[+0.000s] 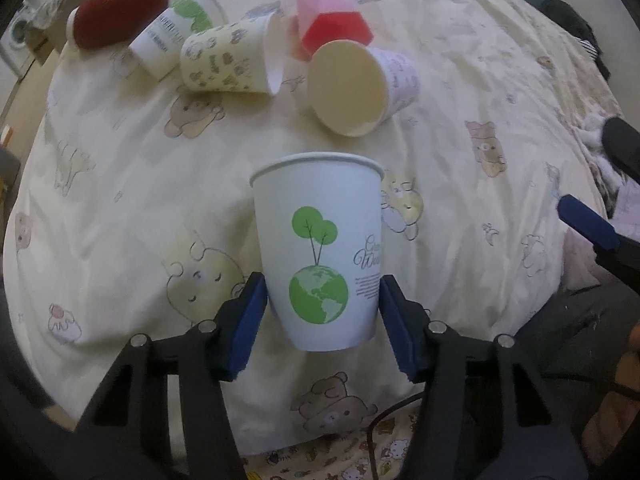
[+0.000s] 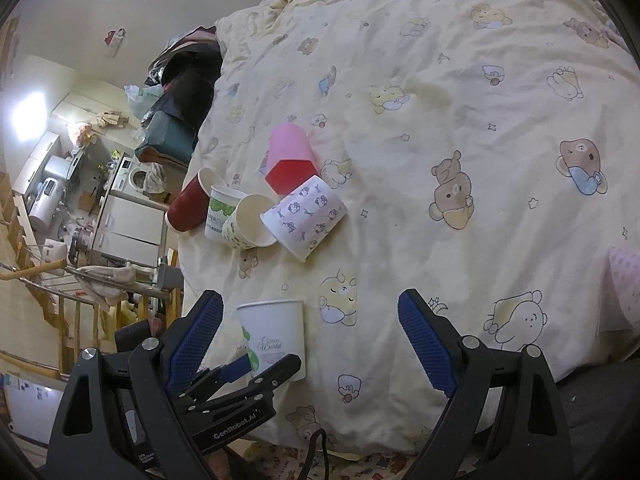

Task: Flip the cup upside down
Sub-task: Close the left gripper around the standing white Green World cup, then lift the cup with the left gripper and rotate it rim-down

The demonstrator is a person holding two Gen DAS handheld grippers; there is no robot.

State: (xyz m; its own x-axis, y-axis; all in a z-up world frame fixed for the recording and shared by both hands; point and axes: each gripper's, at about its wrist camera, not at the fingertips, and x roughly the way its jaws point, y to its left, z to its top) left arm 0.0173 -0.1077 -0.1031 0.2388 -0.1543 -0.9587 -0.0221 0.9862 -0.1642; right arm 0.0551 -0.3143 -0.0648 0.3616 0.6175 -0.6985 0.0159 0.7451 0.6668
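Observation:
A white paper cup (image 1: 320, 252) with a green globe-and-tree print stands upright, mouth up, between the blue pads of my left gripper (image 1: 324, 312). The pads touch its lower sides, so the gripper is shut on it. The same cup (image 2: 276, 336) shows in the right wrist view with the left gripper (image 2: 260, 368) on it. My right gripper (image 2: 310, 340) is open and empty, just right of the cup above the bed; its blue fingertip (image 1: 584, 220) shows at the right edge of the left wrist view.
A cream bedspread (image 1: 120, 200) with cartoon bears covers the bed. Several cups lie on their sides beyond: a dark red one (image 1: 120, 12), a green-print one (image 1: 172, 36), a bear-print one (image 1: 228, 60), a pink box-shaped one (image 1: 332, 20), a lilac-print one (image 1: 360, 88). The bed edge is at left (image 2: 180, 240).

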